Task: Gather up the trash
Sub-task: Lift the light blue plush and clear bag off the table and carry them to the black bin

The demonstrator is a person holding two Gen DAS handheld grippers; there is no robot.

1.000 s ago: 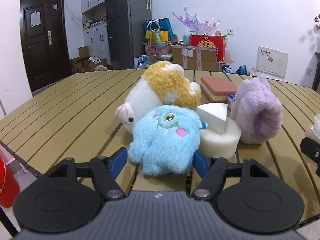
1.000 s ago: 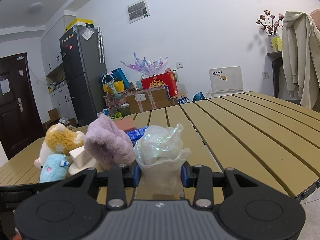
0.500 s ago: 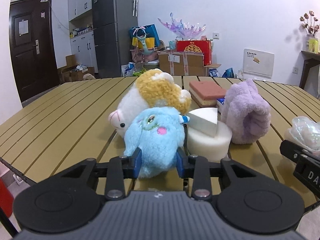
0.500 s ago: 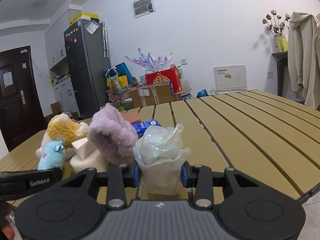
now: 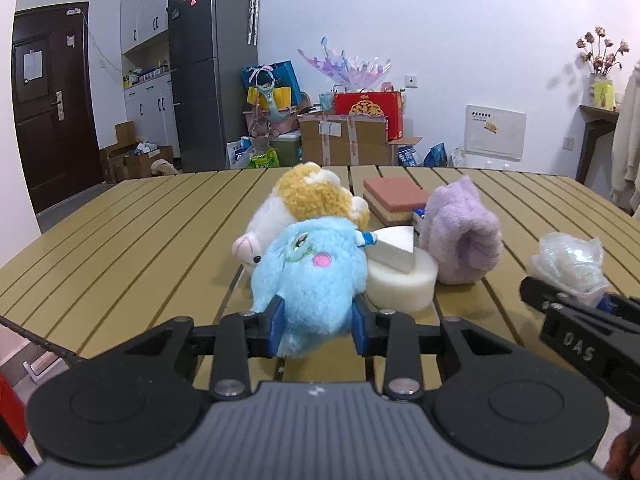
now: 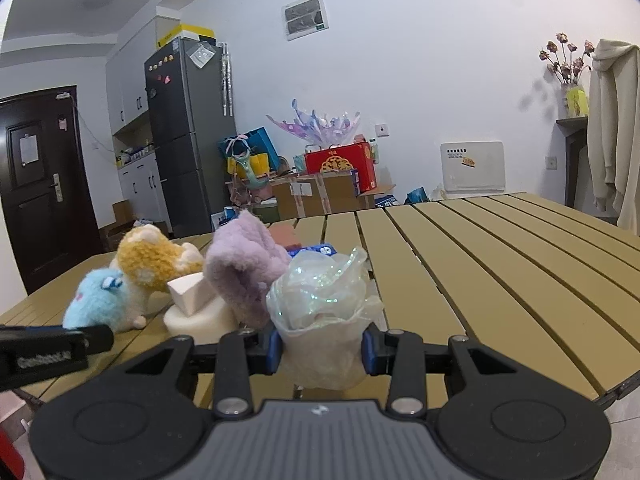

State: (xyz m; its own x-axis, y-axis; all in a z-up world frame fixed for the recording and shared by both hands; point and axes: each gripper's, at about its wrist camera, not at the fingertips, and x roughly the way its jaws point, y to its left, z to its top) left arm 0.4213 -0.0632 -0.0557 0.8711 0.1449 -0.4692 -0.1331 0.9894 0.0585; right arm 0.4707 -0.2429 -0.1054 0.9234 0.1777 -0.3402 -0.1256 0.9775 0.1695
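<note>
A fluffy light-blue plush toy (image 5: pixel 316 276) sits squeezed between the blue pads of my left gripper (image 5: pixel 318 326), which is shut on it just above the near edge of the slatted table (image 5: pixel 140 240). My right gripper (image 6: pixel 322 348) is shut on a crumpled wad of iridescent clear plastic wrap (image 6: pixel 320 300). In the left wrist view that same wad (image 5: pixel 568 264) appears at the right. The right wrist view shows the blue plush (image 6: pixel 96 300) at far left, behind one black left finger (image 6: pixel 52 348).
Behind the blue plush lie a yellow-and-white plush (image 5: pixel 308 200), a white foam disc (image 5: pixel 400 288) with a foam wedge (image 5: pixel 394 248) on it, a purple fuzzy bundle (image 5: pixel 460 232) and a red-topped sponge block (image 5: pixel 394 198). Boxes, bags and a fridge stand beyond the table.
My left jaws closed from wide open onto the blue plush, and the left hand then rose and drew back a little with it. My right gripper kept holding the plastic wad, hardly moving.
</note>
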